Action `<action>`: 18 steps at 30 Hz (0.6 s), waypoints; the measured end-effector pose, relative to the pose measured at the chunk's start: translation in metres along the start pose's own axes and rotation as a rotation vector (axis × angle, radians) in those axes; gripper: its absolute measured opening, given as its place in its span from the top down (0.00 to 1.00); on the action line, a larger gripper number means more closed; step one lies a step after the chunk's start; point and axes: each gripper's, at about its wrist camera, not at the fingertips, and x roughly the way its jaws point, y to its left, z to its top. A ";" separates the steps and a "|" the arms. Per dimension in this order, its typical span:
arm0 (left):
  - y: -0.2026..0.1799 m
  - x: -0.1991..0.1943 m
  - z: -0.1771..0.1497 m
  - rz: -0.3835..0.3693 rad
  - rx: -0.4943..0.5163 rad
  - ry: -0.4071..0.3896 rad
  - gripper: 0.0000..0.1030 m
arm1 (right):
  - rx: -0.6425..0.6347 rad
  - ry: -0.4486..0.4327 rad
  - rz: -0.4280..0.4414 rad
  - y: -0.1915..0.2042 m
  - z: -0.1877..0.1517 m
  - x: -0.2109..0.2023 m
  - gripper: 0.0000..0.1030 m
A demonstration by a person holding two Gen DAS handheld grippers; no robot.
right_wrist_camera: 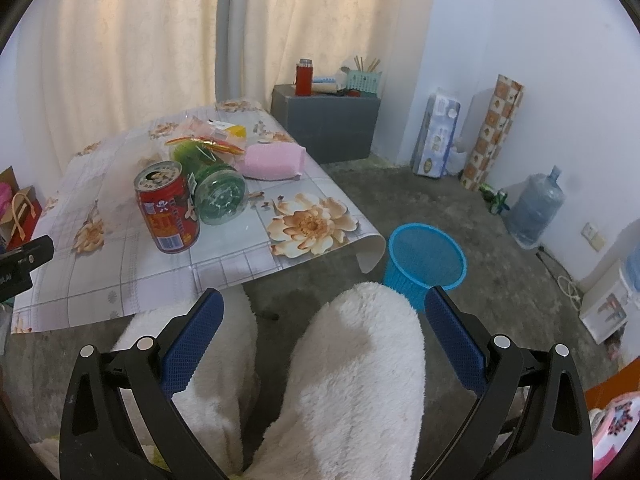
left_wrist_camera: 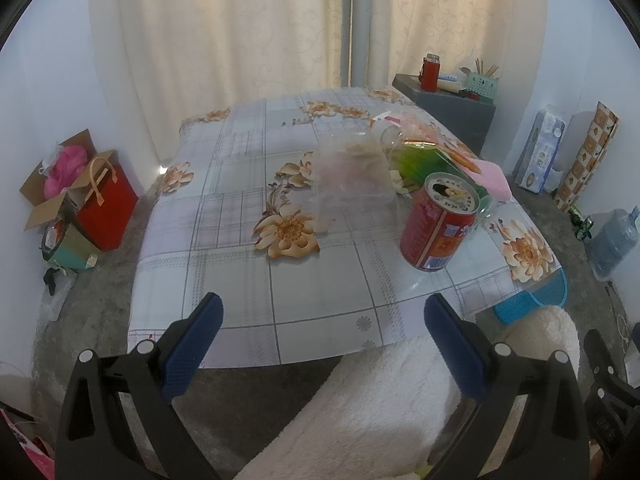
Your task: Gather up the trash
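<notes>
A red drink can (left_wrist_camera: 438,224) stands upright near the right edge of the floral-cloth table (left_wrist_camera: 248,280); it also shows in the right wrist view (right_wrist_camera: 168,206). Behind it lie a green plastic bottle (right_wrist_camera: 212,188) on its side, a clear plastic container (left_wrist_camera: 352,172), a pink cloth roll (right_wrist_camera: 274,162) and snack wrappers (right_wrist_camera: 212,132). A blue mesh waste basket (right_wrist_camera: 426,262) stands on the floor by the table's right corner. My left gripper (left_wrist_camera: 324,312) is open and empty over the table's near edge. My right gripper (right_wrist_camera: 324,312) is open and empty above my lap.
My legs in white fleece (right_wrist_camera: 352,368) fill the foreground. A grey cabinet (right_wrist_camera: 326,120) with a red flask stands behind the table. A water jug (right_wrist_camera: 534,204) and rolled wrap (right_wrist_camera: 492,132) stand by the right wall. Gift bags and boxes (left_wrist_camera: 86,200) sit on the floor at left.
</notes>
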 end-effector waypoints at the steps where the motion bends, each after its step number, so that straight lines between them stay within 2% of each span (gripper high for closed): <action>1: 0.003 0.001 0.001 -0.004 -0.002 0.004 0.04 | 0.000 0.003 -0.005 0.002 0.000 -0.001 0.07; 13: 0.028 -0.002 0.002 -0.032 -0.037 0.001 0.04 | -0.021 -0.007 -0.027 0.014 0.005 -0.011 0.07; 18: 0.034 -0.006 0.010 -0.017 -0.022 -0.036 0.04 | -0.010 -0.035 -0.020 0.015 0.017 -0.018 0.07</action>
